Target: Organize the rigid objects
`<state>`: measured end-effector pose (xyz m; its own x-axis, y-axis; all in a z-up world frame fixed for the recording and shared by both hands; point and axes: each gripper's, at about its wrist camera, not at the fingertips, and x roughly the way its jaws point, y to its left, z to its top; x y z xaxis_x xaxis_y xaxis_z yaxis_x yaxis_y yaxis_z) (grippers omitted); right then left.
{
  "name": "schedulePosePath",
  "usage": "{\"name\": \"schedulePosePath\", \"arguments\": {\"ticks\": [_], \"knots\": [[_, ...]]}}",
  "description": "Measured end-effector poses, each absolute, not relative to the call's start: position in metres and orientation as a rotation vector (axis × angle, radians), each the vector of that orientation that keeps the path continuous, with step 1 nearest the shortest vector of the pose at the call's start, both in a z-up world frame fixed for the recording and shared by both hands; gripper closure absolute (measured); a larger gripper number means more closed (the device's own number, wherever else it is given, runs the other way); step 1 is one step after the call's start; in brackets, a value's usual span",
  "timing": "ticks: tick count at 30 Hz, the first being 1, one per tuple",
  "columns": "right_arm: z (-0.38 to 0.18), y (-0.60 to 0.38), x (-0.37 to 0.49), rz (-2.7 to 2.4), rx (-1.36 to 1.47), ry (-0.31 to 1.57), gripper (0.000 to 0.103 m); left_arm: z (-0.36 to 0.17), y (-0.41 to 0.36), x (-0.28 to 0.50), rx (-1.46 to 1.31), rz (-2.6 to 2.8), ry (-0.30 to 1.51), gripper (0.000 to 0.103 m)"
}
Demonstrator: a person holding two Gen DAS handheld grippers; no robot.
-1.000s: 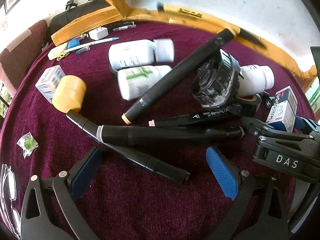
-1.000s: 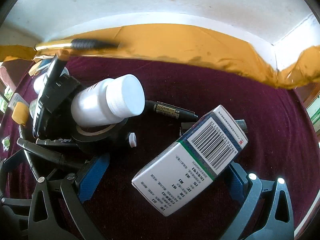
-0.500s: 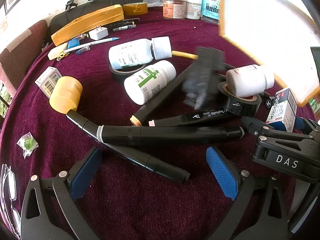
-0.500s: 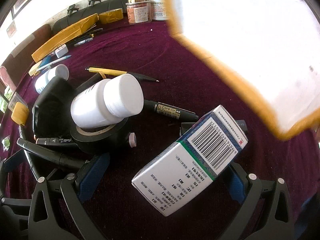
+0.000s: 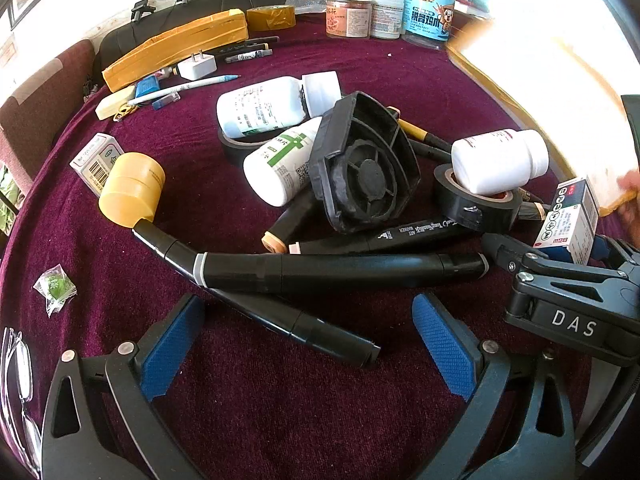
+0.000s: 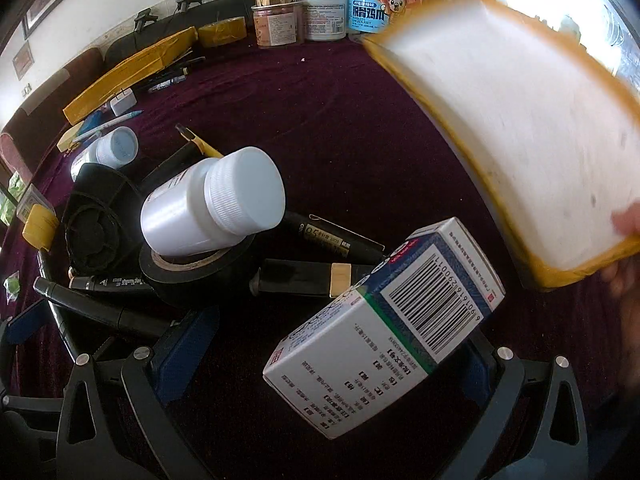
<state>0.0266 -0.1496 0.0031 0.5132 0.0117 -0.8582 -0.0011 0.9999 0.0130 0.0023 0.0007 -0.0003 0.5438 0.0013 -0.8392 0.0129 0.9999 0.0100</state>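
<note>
On the maroon cloth lies a heap: a black fan housing [image 5: 364, 172] leaning on a green-label bottle [image 5: 280, 164], a white bottle [image 5: 496, 162] lying on a black tape roll [image 5: 472, 204], and several black markers [image 5: 340, 272]. My left gripper [image 5: 308, 344] is open just short of the nearest markers, holding nothing. My right gripper [image 6: 332, 352] is open too. A white medicine box [image 6: 384, 324] leans against its right finger, with a wide gap to the left pad [image 6: 188, 348]. The same bottle [image 6: 212, 208] and tape roll [image 6: 192, 272] lie ahead on its left.
A hand [image 6: 628, 220] holds a white yellow-taped slab [image 6: 520, 140] above the table's right side. Jars [image 5: 384, 12], a long yellow package [image 5: 176, 52] and a charger [image 5: 198, 68] stand at the back. A yellow cylinder [image 5: 132, 190], small box [image 5: 96, 162] and glasses [image 5: 16, 376] lie left.
The white yellow-taped slab has swung up and away to the right, uncovering the table's back. The fan housing tumbled and settled against the bottles. Neither gripper moved.
</note>
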Motion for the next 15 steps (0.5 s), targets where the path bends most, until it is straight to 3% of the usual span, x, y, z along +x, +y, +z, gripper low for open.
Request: {"name": "schedulePosePath", "arguments": {"ticks": [15], "knots": [[0.0028, -0.1503, 0.0266, 0.008, 0.011, 1.032, 0.001, -0.0001, 0.0009, 0.0020, 0.016, -0.006, 0.996, 0.000]]}}
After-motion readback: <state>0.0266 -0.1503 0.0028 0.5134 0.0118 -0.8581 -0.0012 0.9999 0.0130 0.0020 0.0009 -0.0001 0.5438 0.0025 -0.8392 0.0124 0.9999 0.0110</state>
